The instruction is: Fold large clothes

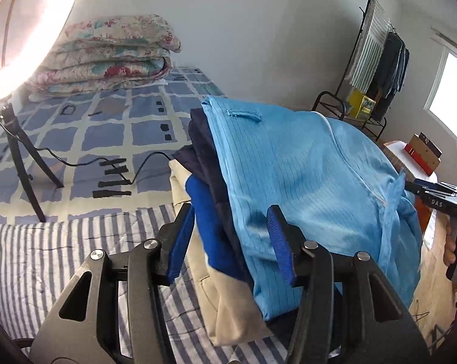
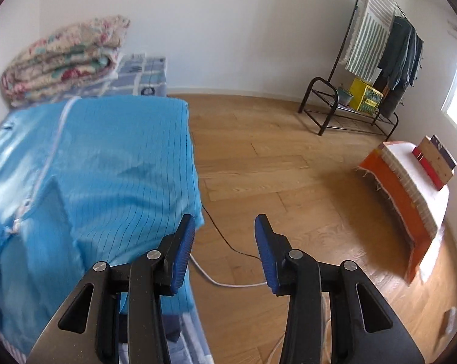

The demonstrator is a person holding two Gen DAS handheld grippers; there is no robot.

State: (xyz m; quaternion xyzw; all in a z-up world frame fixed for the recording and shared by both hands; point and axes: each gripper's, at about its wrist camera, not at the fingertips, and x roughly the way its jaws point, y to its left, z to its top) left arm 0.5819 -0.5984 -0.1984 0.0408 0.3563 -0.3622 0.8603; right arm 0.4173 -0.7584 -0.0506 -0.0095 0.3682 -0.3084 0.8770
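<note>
Folded light-blue garment [image 1: 304, 182] atop stacked clothes [image 1: 204, 212] on bed [image 1: 77, 257]. Left hand-held gripper [image 1: 228, 242]: jaws apart, straddling the stack's near edge, pads unpressed. Right hand-held gripper [image 2: 225, 251]: jaws apart, empty, garment just left, floor [image 2: 289, 166] ahead.

Sheeny pinstriped blue cloth garment [image 2: 107, 157], glossy wood floor [image 2: 289, 166], ribbed pads [image 2: 183, 251].

Home bedroom; bed [image 1: 77, 139]; folded quilt [image 1: 107, 57]; clothes rack [image 2: 380, 45]
</note>
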